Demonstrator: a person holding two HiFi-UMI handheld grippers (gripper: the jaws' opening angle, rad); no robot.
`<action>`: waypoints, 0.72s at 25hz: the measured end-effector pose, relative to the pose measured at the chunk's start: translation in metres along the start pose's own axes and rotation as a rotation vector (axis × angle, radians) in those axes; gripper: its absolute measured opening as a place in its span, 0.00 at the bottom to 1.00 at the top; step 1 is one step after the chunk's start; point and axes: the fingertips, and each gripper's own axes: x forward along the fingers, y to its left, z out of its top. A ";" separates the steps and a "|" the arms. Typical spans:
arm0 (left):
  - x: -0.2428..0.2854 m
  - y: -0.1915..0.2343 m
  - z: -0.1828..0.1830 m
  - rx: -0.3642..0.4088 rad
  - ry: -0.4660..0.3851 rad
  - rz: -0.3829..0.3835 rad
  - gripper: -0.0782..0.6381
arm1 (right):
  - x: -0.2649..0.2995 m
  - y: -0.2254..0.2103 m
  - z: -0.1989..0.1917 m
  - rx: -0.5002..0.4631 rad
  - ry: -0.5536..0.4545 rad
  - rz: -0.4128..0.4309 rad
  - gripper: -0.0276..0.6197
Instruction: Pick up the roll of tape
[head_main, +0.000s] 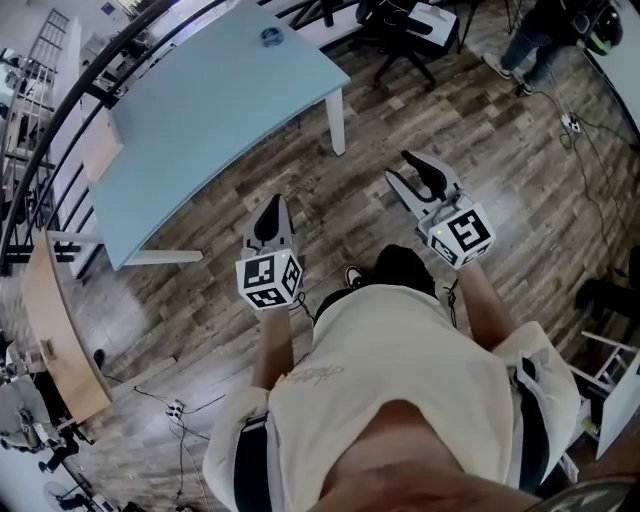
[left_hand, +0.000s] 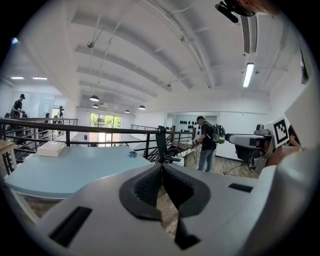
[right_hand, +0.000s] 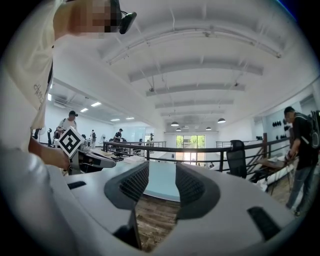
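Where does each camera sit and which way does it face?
Head view: on the head, looking steeply down at floor and table; torso, forearms show.
Left gripper view: on left gripper, looking across the table; shut jaws show.
Right gripper view: on right gripper, facing the table; open jaws show.
Head and left gripper views share the roll of tape.
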 end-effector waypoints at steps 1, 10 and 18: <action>0.003 0.000 -0.001 -0.001 0.006 -0.003 0.14 | 0.000 -0.003 -0.002 0.002 0.005 -0.003 0.30; 0.052 0.002 -0.001 0.006 0.051 0.007 0.14 | 0.024 -0.046 -0.019 0.045 0.033 0.004 0.30; 0.134 0.006 0.027 0.036 0.056 0.030 0.14 | 0.078 -0.118 -0.017 0.044 0.001 0.031 0.30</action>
